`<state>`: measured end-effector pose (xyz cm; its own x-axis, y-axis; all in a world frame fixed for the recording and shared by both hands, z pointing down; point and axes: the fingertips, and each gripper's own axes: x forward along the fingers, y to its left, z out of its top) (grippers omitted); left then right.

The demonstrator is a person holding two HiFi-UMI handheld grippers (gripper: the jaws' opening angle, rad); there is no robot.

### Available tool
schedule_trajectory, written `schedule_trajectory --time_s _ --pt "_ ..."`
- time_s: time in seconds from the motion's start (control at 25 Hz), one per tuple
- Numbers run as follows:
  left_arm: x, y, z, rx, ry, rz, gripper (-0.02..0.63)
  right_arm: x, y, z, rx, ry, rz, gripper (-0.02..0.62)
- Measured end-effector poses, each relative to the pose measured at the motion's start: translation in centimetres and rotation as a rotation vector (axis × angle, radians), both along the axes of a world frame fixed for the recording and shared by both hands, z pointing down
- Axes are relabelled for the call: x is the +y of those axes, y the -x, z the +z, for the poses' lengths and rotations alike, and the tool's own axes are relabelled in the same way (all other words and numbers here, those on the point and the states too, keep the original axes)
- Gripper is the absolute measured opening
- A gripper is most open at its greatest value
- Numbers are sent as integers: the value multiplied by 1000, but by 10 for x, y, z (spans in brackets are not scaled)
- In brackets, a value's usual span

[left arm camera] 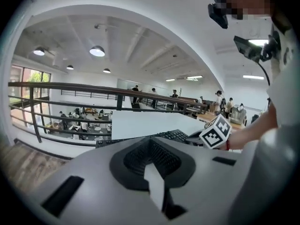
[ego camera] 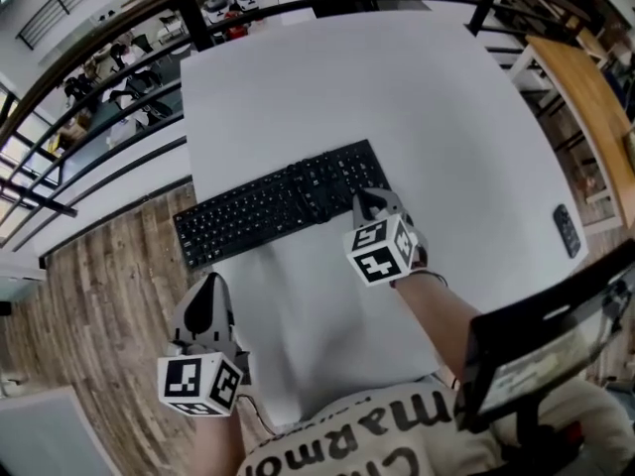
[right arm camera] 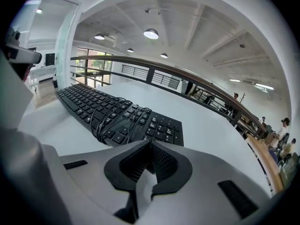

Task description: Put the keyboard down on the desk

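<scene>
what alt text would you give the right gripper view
A black rectangular plastic keyboard, thin black cable wound round its middle, lies on a white desk. The grey right gripper, fingers together, sits at its near edge; a dark railing curves behind.

Shirt (ego camera: 397,422), near edge: big dark letters, upside down to the camera and cut off. One row reads roughly "marmo"; the row below can't be read. Left cube (ego camera: 199,384) and right cube (ego camera: 381,249): black-and-white square markers, no letters. Keyboard (ego camera: 283,201): white key legends, too small and blurred to read. Nothing else readable.
</scene>
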<state>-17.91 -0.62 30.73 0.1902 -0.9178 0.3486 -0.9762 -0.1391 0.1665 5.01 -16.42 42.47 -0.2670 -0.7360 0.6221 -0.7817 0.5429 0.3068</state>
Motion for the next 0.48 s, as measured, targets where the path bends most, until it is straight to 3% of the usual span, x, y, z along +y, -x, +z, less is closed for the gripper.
schedule_trajectory --time_s 0.08,0.24,0.48 --pt "9 -4 -6 46 -3 -19 2 1 -2 1 -3 9 6 40" --pt "21 -8 -17 58 -10 -23 2 0 4 4 -60 56 -13 40" --pt "39 -8 -30 72 -46 -14 2 19 19 -21 -171 -2 -44 41"
